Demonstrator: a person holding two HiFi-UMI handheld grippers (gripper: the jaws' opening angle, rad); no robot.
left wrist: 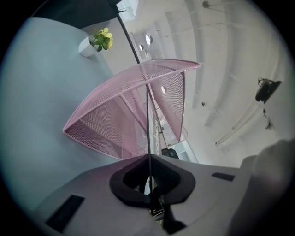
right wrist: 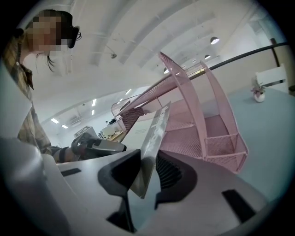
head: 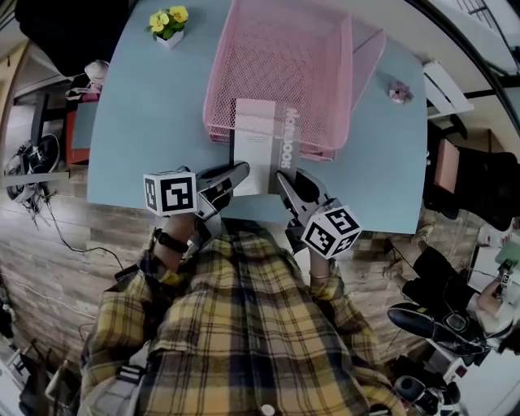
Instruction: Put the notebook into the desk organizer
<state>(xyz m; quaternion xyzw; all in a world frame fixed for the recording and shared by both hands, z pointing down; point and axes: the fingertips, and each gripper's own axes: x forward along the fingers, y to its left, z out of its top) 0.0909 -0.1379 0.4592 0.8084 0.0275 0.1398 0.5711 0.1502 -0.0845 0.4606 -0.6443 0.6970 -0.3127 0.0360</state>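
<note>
A grey-white notebook [head: 260,146] lies with its far end inside the pink mesh desk organizer [head: 219,73] and its near end sticking out over the blue table. My left gripper [head: 236,171] is shut on the notebook's near left corner; in the left gripper view the notebook [left wrist: 147,124] shows edge-on as a thin dark line running into the organizer [left wrist: 106,124]. My right gripper [head: 283,177] is at the near right corner. In the right gripper view the notebook [right wrist: 154,138] stands tilted between the jaws, with a gap to the ribbed pad.
A small pot of yellow flowers [head: 169,24] stands at the table's far left, and a small pink ornament [head: 399,93] at the far right. The table's near edge [head: 244,207] runs just under the grippers. Dark chairs stand off the right side.
</note>
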